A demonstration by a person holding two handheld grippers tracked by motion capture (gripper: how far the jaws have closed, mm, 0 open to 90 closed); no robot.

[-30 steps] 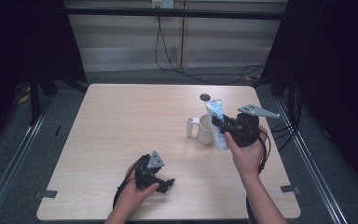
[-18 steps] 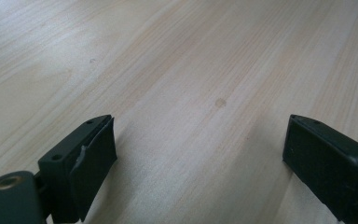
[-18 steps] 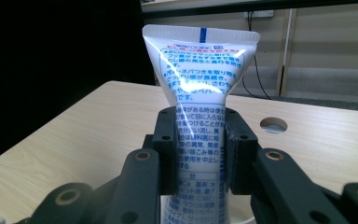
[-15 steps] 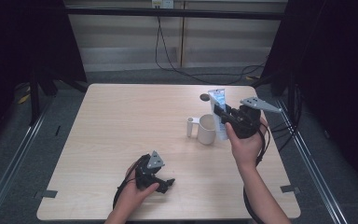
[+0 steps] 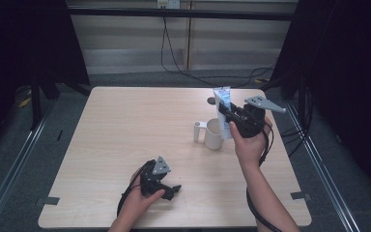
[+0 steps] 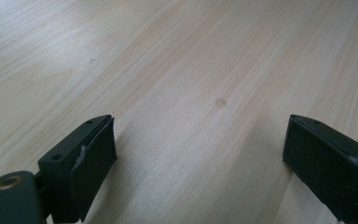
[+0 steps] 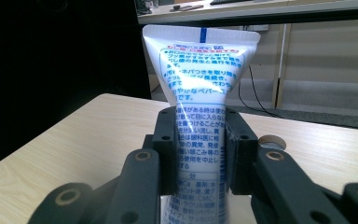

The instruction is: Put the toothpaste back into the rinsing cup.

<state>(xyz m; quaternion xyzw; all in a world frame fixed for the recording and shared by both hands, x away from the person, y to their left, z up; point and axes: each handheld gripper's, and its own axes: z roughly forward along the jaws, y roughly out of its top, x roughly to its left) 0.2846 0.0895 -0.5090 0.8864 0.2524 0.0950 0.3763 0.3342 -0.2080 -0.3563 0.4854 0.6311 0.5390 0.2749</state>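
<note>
White tube (image 7: pixel 200 126) upright in right tongs (image 7: pixel 200 154), above mug (image 5: pixel 214 134); left tongs (image 6: pixel 200 154) wide.

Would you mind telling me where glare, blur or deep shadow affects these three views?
Right gripper view: a bright glare streak crosses the tube, washing out some print; the left background is black. Left gripper view: the table blurs towards the top, and both black jaws throw soft shadows. High view: the table is evenly lit, its surroundings dark.
</note>
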